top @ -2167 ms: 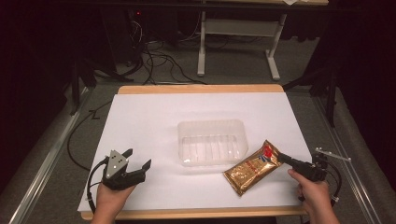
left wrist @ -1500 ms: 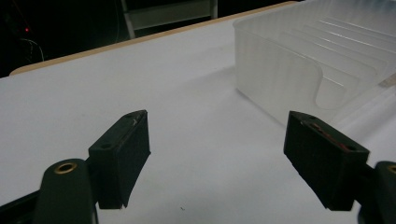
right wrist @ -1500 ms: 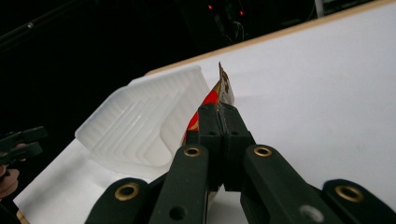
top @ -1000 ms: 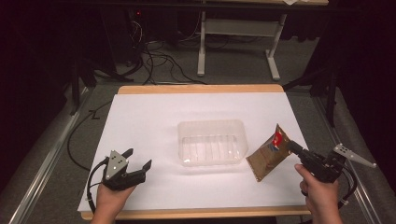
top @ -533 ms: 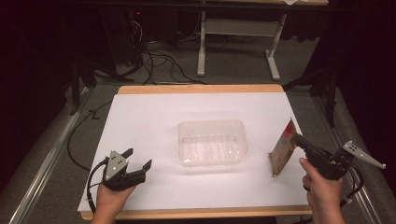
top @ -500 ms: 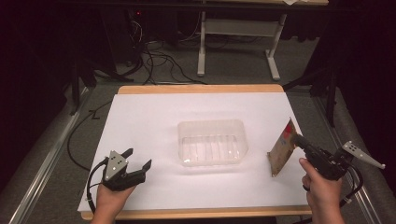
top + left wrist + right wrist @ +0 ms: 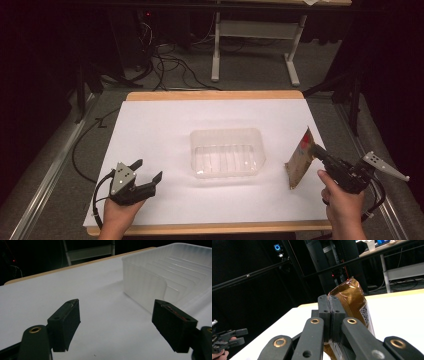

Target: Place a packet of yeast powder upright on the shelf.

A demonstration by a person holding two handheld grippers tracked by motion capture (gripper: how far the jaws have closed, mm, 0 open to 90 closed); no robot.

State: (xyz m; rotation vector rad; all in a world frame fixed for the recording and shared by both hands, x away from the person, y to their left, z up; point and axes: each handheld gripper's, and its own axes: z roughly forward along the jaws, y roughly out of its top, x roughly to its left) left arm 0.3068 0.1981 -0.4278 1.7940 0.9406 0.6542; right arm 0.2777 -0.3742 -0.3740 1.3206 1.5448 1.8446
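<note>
The right hand-held gripper [image 7: 316, 150] pinches the brown pouch [image 7: 300, 160] upright; the clear tray [image 7: 227, 152] lies to its left, nearer than the spread left hand-held gripper [image 7: 145, 172].

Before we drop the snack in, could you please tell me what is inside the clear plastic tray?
Nothing lies inside the clear tray: its ribbed floor shows bare in the high view and the left gripper view. The brown packet hangs outside it, in the right tongs.

QR code on pouch [image 7: 352, 305]; no legible text.
</note>
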